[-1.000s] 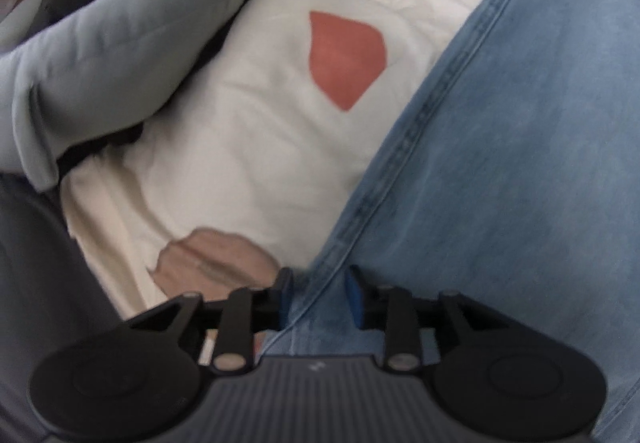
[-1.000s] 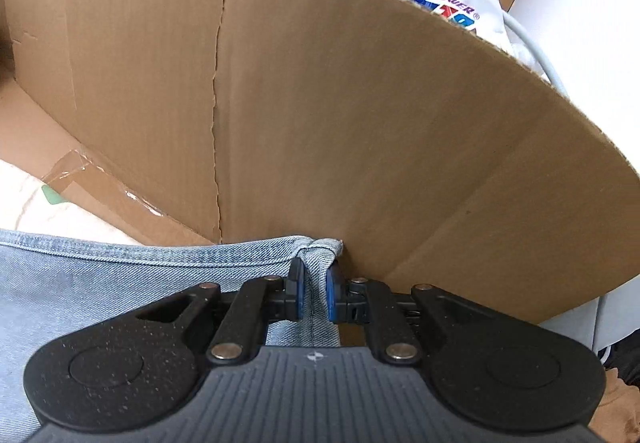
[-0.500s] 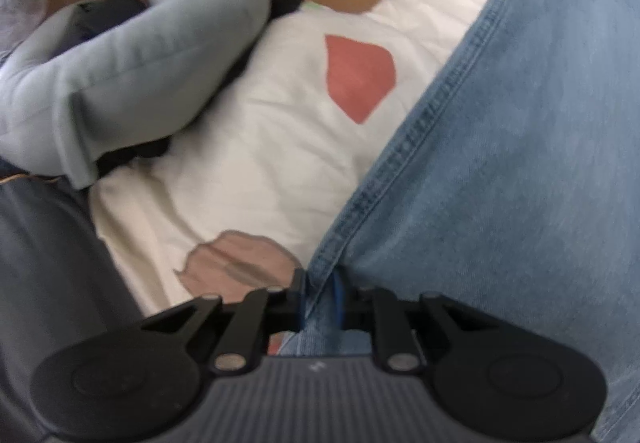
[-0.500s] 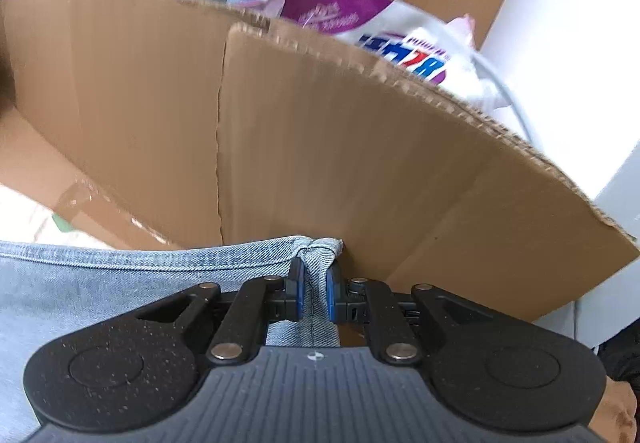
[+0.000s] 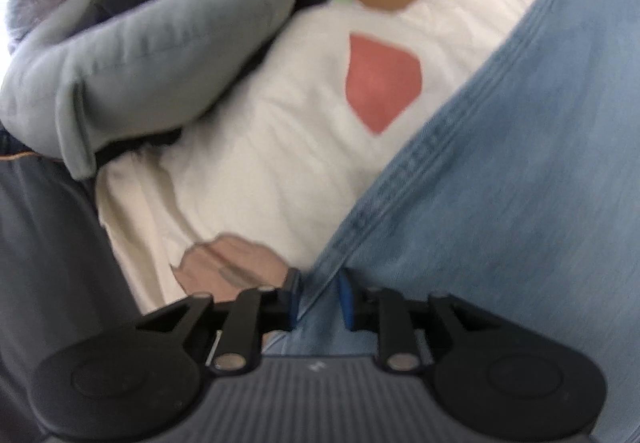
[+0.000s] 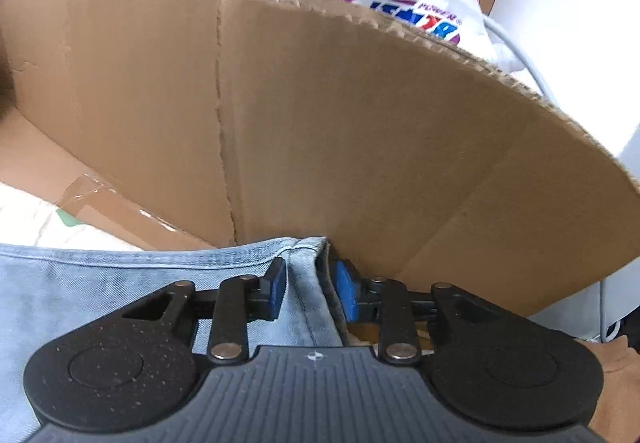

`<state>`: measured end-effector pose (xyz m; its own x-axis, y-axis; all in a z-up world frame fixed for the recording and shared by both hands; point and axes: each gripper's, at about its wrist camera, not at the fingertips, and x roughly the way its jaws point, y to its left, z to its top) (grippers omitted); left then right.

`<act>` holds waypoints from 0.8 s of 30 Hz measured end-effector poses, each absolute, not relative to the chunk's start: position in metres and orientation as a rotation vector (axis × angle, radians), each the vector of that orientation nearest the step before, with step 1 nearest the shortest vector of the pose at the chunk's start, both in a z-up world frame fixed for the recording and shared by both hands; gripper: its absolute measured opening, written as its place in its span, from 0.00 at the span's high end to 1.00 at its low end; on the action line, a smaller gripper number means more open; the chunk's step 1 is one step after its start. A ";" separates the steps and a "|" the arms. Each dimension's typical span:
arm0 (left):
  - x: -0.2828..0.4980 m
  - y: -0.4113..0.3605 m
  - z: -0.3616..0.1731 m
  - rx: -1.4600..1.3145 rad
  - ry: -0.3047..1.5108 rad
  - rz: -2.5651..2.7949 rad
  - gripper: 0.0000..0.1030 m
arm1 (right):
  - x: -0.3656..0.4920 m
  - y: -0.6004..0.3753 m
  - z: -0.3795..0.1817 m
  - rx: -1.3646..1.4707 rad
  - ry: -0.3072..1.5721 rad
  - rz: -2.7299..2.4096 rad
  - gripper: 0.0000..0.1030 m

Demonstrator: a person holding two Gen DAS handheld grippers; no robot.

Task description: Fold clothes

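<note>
The left gripper (image 5: 318, 297) points forward, jaws parted around the jeans (image 5: 500, 211) seam. The right gripper (image 6: 310, 289), level, straddles their hem corner (image 6: 308, 255) with jaws apart, facing a cardboard box (image 6: 360, 131).

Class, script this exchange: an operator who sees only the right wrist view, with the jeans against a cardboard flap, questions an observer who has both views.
Operator: What lies beside the jeans on the far side?
Observer: A white garment with a red patch lies partly under the jeans.
Operator: Where is the left gripper?
Observer: The left gripper straddles the jeans' stitched edge. Blur hides whether it pinches.
</note>
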<state>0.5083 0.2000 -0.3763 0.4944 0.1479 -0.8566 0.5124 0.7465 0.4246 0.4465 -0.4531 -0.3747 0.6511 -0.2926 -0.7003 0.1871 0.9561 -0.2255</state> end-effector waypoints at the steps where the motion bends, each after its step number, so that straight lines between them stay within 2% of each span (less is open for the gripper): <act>1: 0.508 0.197 -0.373 0.703 1.040 -0.241 0.78 | 0.442 -0.453 -0.373 -0.137 0.812 -0.268 0.61; 10: 0.502 0.132 -0.369 0.578 0.977 -0.314 0.76 | 0.381 -0.455 -0.375 -0.086 0.864 -0.229 0.60; 14: 0.505 0.104 -0.376 0.519 0.971 -0.361 0.74 | 0.378 -0.456 -0.395 -0.082 0.925 -0.233 0.60; 20: 0.516 0.071 -0.392 0.433 0.969 -0.411 0.73 | 0.400 -0.450 -0.405 -0.096 0.871 -0.237 0.61; 23: 0.515 0.055 -0.398 0.399 0.968 -0.428 0.69 | 0.412 -0.443 -0.405 -0.095 0.844 -0.187 0.68; 24: 0.513 0.050 -0.400 0.390 0.957 -0.430 0.64 | 0.416 -0.440 -0.404 -0.095 0.836 -0.170 0.73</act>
